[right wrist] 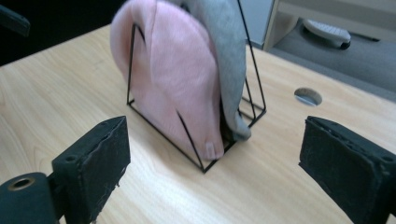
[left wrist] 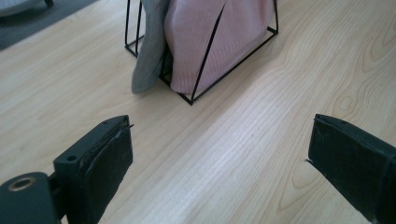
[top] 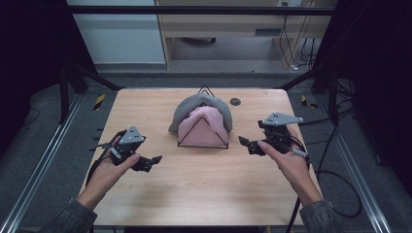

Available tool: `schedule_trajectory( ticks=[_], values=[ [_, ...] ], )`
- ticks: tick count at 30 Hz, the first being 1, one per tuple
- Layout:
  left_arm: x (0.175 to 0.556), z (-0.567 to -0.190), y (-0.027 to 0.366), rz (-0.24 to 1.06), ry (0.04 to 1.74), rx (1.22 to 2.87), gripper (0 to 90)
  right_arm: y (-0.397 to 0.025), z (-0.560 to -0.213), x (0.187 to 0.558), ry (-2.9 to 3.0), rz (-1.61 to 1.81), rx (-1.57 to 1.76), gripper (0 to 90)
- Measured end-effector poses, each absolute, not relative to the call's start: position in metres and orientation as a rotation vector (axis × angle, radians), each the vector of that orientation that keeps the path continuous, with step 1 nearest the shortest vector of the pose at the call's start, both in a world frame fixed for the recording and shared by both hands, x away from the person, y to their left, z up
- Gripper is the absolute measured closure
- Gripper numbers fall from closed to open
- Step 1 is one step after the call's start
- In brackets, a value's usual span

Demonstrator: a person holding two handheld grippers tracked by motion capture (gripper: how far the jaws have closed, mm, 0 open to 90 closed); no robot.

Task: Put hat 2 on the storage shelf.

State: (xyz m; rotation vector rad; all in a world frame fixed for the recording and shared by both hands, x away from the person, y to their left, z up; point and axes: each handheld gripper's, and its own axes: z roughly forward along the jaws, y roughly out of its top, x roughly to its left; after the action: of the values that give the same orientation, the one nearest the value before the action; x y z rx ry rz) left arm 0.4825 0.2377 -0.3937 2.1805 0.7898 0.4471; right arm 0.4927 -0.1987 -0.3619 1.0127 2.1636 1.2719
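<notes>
Both beanies, pink (top: 202, 127) & grey (top: 194, 105), sat draped on wire rack (top: 203, 145); left tool (top: 150, 161) & right tool (top: 246, 143) released, empty, so hanging looked done.

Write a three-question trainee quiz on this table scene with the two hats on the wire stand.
1. True or false: the left tongs grip the pink hat.
2. Which hat lies farther from the person on the black wire stand? A pink, B grey.
3. Fill in: the right tongs stand ___ above the wooden table.

Key: 1 false, both tongs are empty and apart from the hats. 2 B, the grey hat drapes behind the pink one. 3 open.
</notes>
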Motion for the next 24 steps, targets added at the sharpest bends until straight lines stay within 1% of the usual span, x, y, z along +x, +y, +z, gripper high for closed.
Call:
schedule_trajectory(
  ticks=[6, 10, 13, 16, 18, 20, 21, 23, 24],
  values=[
    [0.480, -0.410, 0.245, 0.440, 0.822, 2.205, 5.8, -0.200, -0.383, 0.486, 2.198, 1.228, 1.030, 13.6],
    [0.480, -0.424, 0.250, 0.435, 0.851, 2.227, 5.8, -0.200, -0.400, 0.484, 2.222, 1.205, 1.063, 14.1],
    [0.480, -0.440, 0.254, 0.407, 0.879, 2.249, 5.6, -0.201, -0.417, 0.483, 2.241, 1.183, 1.101, 14.1],
    [0.481, -0.461, 0.258, 0.382, 0.908, 2.281, 5.6, -0.202, -0.438, 0.482, 2.270, 1.153, 1.157, 13.8],
    [0.483, -0.471, 0.259, 0.404, 0.905, 2.332, 5.7, -0.201, -0.453, 0.483, 2.294, 1.139, 1.200, 13.4],
    [0.485, -0.475, 0.261, 0.349, 0.911, 2.328, 6.5, -0.198, -0.468, 0.485, 2.339, 1.113, 1.227, 11.5],
    [0.485, -0.476, 0.262, 0.327, 0.915, 2.329, 5.5, -0.196, -0.475, 0.486, 2.359, 1.096, 1.247, 10.9],
    [0.485, -0.481, 0.262, 0.364, 0.915, 2.355, 5.4, -0.192, -0.484, 0.488, 2.394, 1.042, 1.253, 10.0],
    [0.485, -0.484, 0.261, 0.356, 0.914, 2.369, 5.7, -0.190, -0.487, 0.488, 2.412, 1.009, 1.240, 9.3]
  ],
)
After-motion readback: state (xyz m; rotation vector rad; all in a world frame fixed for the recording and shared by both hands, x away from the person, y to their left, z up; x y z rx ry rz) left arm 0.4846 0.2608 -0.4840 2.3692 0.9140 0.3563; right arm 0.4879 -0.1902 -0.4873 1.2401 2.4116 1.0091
